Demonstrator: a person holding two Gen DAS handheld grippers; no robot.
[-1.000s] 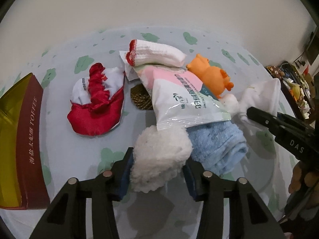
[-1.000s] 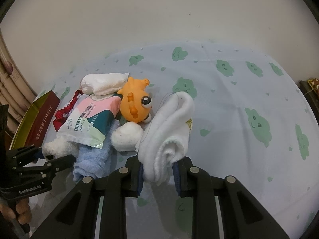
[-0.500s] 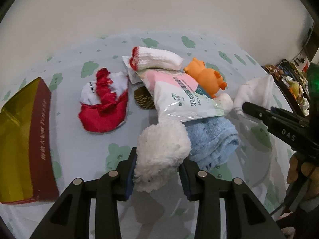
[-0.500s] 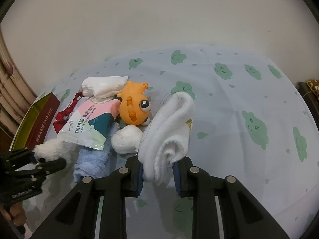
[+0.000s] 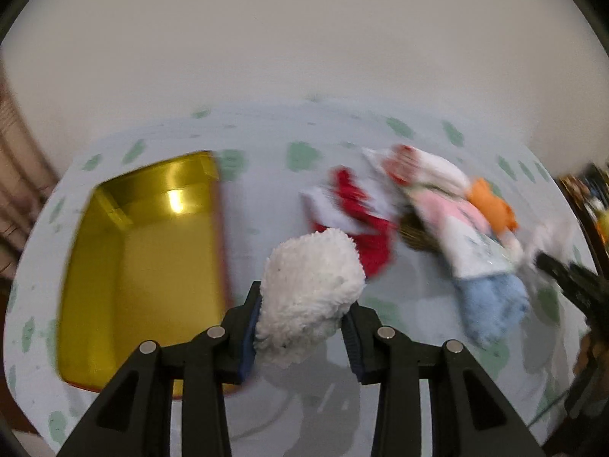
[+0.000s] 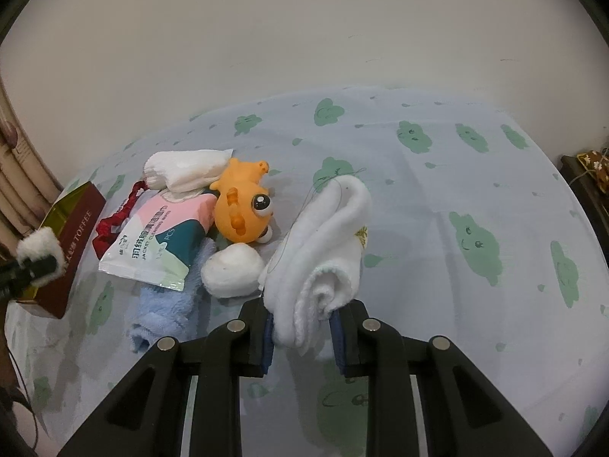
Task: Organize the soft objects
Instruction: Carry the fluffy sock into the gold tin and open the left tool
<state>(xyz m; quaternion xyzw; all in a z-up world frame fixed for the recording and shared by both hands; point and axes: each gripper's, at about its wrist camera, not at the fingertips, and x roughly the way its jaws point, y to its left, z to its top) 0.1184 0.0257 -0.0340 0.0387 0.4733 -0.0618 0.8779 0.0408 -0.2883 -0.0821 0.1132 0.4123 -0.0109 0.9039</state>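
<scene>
Light, squashy fluffy cloth [image 5: 310, 293] is pinched mid-bundle in the left gripper's [image 5: 302, 327] jaws beside the tin [image 5: 144, 266]; the right gripper's [image 6: 302, 333] jaws clamp a white towel [image 6: 323, 251].

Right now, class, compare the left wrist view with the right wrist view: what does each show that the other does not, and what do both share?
Only the left wrist view shows the gold inside of the open box and the left claw closed on the fluffy white piece from behind.

Only the right wrist view shows the right claw shut on the rolled white towel, the toy's eye and the box's TOFFEE lettering.

Both show the cloud-print cloth, the orange toy, wipes packet, blue towel and red fabric.
</scene>
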